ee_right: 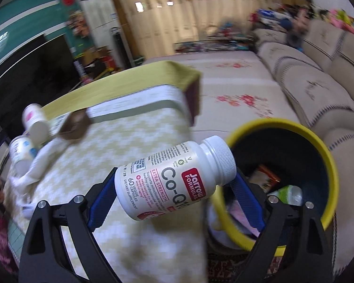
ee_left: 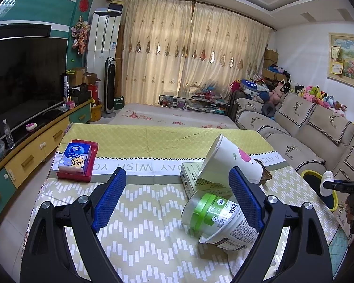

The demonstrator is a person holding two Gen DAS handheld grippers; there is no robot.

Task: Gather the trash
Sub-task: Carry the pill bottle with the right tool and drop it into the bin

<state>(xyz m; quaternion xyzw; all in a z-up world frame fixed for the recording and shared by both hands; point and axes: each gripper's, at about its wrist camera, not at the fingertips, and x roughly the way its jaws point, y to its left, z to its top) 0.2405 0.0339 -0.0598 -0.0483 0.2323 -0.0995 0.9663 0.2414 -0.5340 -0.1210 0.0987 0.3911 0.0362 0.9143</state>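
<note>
My left gripper [ee_left: 177, 184] is open above the table, with a green-lidded tub [ee_left: 218, 219] lying on its side by the right finger. A paper cup [ee_left: 231, 159] leans on a pale carton [ee_left: 198, 182] just beyond. My right gripper [ee_right: 174, 188] holds a white supplement bottle [ee_right: 174, 176] across its blue pads, cap pointing at the yellow-rimmed bin [ee_right: 318, 141] to the right. The bin holds several wrappers and a bottle. The bin [ee_left: 318, 174] and right gripper with the bottle [ee_left: 326, 181] show at the right edge of the left wrist view.
A tissue pack on a red wrapper [ee_left: 79, 160] lies at the table's left. The table cloth [ee_left: 141, 224] hangs over the edges. A sofa [ee_left: 306, 127] runs along the right, a TV cabinet [ee_left: 35, 146] on the left. A white cloth [ee_right: 40, 162] lies on the table.
</note>
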